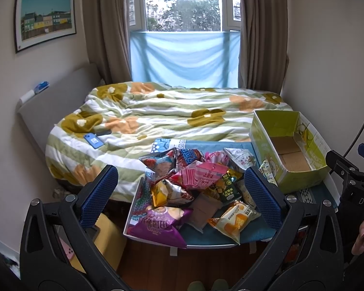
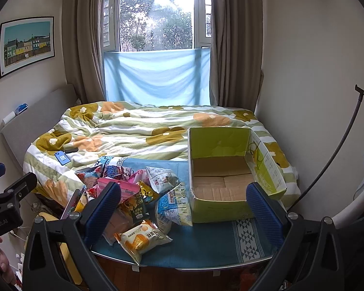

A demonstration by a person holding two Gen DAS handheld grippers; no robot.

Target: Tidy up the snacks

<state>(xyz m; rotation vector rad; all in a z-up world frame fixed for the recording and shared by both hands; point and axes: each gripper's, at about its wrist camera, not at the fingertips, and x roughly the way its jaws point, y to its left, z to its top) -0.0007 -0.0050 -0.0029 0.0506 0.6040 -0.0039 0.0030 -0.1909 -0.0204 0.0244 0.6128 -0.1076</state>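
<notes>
A heap of snack packets [image 1: 194, 181] lies on the left part of a small table with a blue cloth [image 2: 206, 242]. Among them are a purple bag [image 1: 157, 230], an orange-and-white packet [image 1: 233, 220] at the front, and a pink packet [image 1: 203, 175]. The same heap [image 2: 133, 194] shows in the right wrist view. A green cardboard box [image 2: 230, 167], open on top and with nothing in it, stands on the table's right side. My left gripper [image 1: 179, 191] hangs open before the heap. My right gripper [image 2: 182, 206] is open too, facing the box, holding nothing.
Behind the table is a bed [image 1: 169, 111] with a flowered quilt, and a blue phone [image 1: 94, 140] lies on it. Grey headboard [image 1: 53, 111] at left, window and curtains beyond. A yellow object [image 1: 106, 237] sits on the wooden floor left of the table.
</notes>
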